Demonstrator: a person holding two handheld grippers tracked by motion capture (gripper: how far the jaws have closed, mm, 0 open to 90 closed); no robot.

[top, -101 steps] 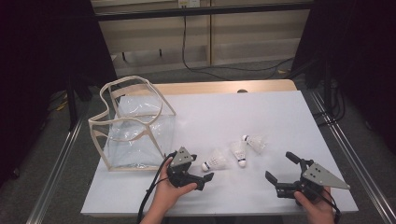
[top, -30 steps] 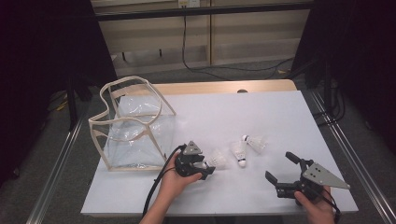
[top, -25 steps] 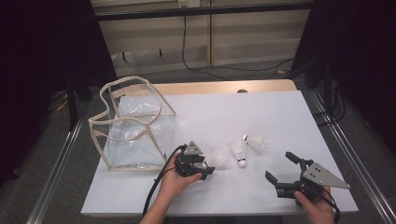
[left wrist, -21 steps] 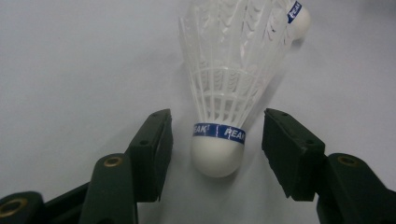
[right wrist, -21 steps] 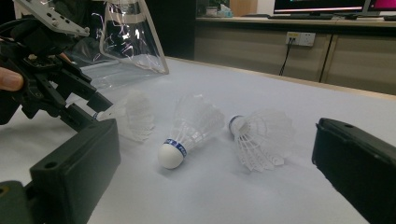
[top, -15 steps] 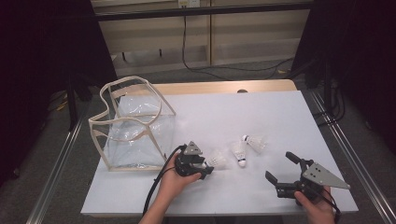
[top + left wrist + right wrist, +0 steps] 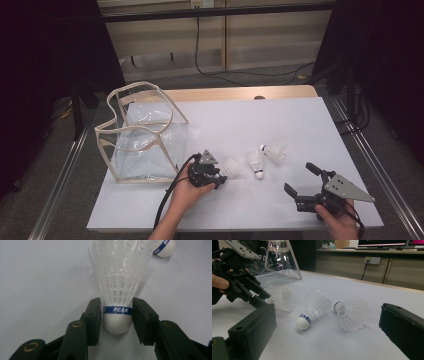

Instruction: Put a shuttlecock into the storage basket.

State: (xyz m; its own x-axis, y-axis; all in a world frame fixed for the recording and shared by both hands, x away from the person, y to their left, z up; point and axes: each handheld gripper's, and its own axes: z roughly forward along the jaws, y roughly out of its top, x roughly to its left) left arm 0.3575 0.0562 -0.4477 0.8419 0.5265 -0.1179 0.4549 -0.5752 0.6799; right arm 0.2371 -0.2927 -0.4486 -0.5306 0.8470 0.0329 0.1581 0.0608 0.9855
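"PEAK" on the blue band (image 7: 117,310) of the shuttlecock (image 7: 120,285).

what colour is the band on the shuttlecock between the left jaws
Blue with white lettering, on the white plastic shuttlecock; clearest in the left gripper view.

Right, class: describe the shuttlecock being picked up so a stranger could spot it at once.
Start at the clear bag on the white table. Three shuttlecocks lie to its right; take the nearest shuttlecock. Unlike the other two, its cork sits between the left tool jaws.

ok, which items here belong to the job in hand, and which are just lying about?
In play:
- left gripper, jaws just been closing around the cork
- nearest shuttlecock
- clear bag, likely the destination

Idle:
- two other shuttlecocks
- right gripper, open
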